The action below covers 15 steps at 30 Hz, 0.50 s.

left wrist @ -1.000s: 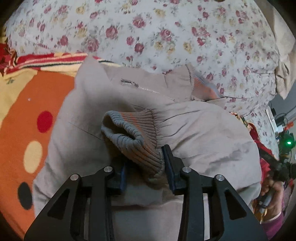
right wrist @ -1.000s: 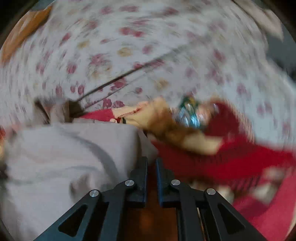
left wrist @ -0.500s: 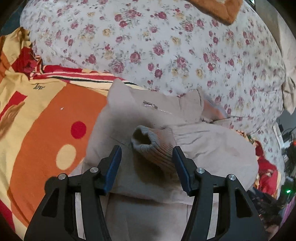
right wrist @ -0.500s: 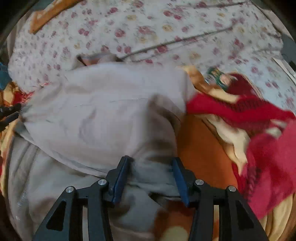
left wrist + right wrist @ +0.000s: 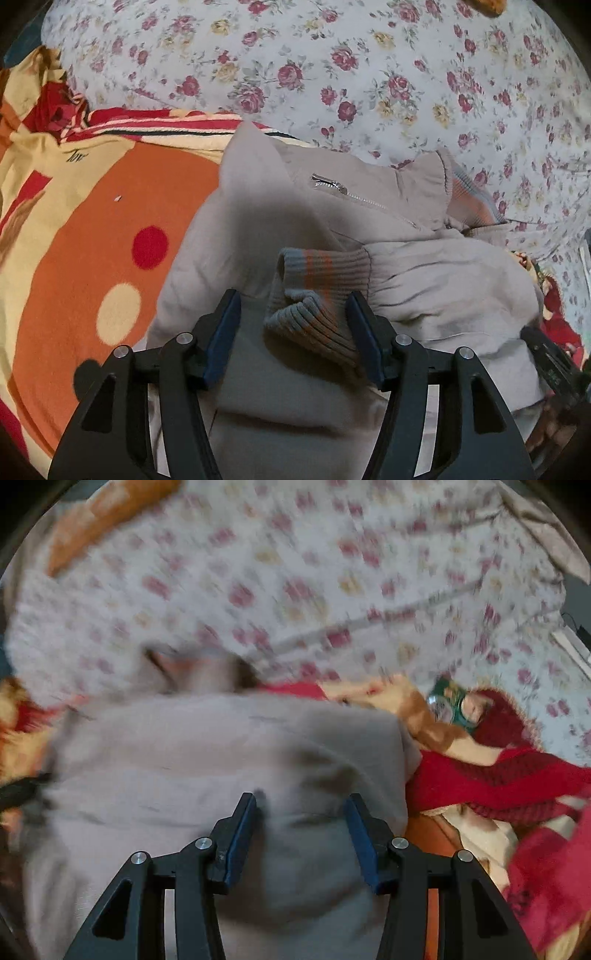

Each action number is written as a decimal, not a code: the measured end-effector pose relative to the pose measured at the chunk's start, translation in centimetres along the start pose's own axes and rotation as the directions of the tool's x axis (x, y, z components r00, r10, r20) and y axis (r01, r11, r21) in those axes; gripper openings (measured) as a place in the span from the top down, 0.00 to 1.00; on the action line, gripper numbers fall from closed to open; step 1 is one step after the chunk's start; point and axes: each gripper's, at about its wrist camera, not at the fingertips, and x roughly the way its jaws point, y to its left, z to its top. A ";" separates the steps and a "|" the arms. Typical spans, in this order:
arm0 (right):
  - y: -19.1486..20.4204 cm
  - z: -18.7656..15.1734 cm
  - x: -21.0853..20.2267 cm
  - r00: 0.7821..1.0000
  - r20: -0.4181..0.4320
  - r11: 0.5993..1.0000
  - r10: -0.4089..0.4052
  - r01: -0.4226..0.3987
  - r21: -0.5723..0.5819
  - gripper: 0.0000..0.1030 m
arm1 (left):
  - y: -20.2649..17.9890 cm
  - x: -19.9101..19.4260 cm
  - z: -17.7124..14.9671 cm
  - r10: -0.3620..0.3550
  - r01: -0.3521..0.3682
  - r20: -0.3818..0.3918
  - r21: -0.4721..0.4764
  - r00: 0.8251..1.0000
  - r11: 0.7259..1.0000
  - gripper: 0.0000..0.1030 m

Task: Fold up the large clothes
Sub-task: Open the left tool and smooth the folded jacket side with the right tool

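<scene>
Lying on one bed: one beige jacket, two released claws above.

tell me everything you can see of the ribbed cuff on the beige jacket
The ribbed cuff is grey-beige knit with an orange band, gathered onto the beige jacket sleeve. It lies crumpled and folded over on the jacket body, mouth open to the left. It sits between the open jaws of the left gripper, close against the right pad, loose, not pinched.
</scene>
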 end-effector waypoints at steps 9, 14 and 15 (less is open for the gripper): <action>-2.0 -3.8 -6.5 0.997 0.077 0.999 0.020 -0.022 0.023 0.37 | 1.4 -2.2 -0.8 -0.049 0.050 0.037 -0.006 0.998 0.999 0.42; -3.7 -6.5 -2.9 0.998 -0.051 0.997 -0.037 0.040 0.067 0.33 | 1.5 -4.5 -2.8 -0.052 0.052 0.033 0.016 0.998 0.999 0.42; -3.9 -6.5 -3.3 0.999 -0.041 0.996 -0.033 0.037 0.084 0.33 | 1.6 -5.1 -3.3 -0.058 0.057 0.032 0.025 0.998 0.998 0.42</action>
